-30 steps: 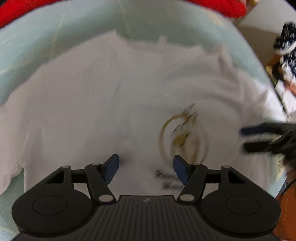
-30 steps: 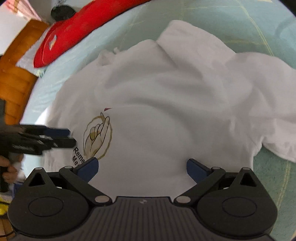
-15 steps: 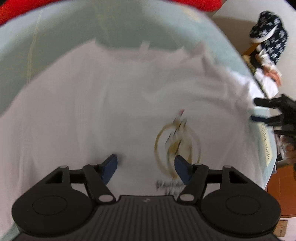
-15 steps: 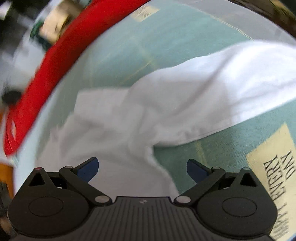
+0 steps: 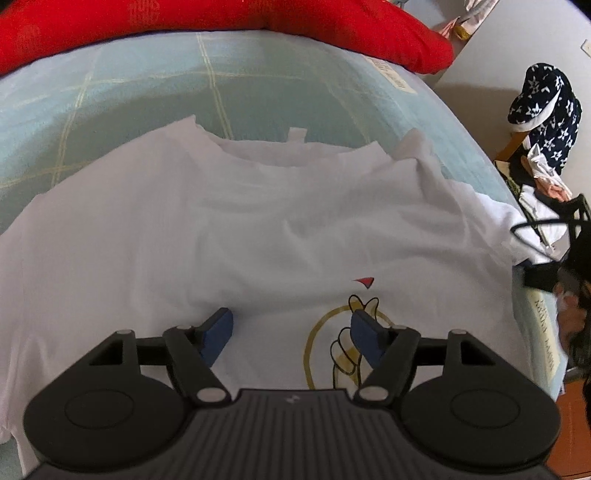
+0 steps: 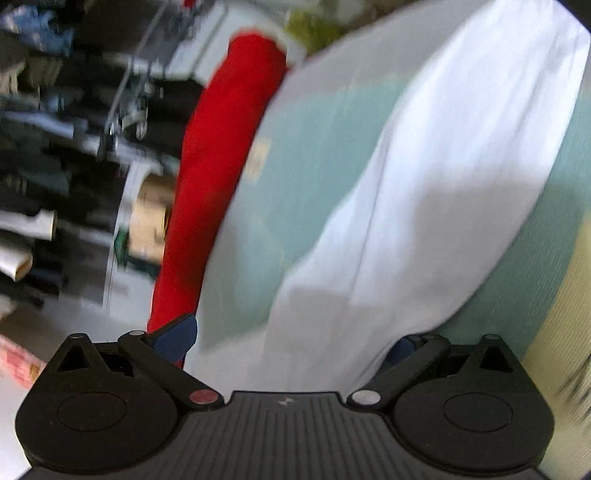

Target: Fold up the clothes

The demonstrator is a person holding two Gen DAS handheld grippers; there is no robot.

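Bright, even daylight; right wrist view motion-blurred, both fisheye-warped at edges.

We can't read much here. White t-shirt [image 5: 258, 229] carries a print [image 5: 343, 343]: gold ring, hand drawing, small red mark above; its wording is hidden behind the left gripper body. Bed sheet [image 5: 155, 92] has a cream label [image 5: 393, 75] near the red pillow [image 5: 221, 18], lettering too small for us. Cream panel [image 5: 546, 347] at the sheet's right edge shows dark script, unreadable. Right wrist view is blurred; we read nothing.
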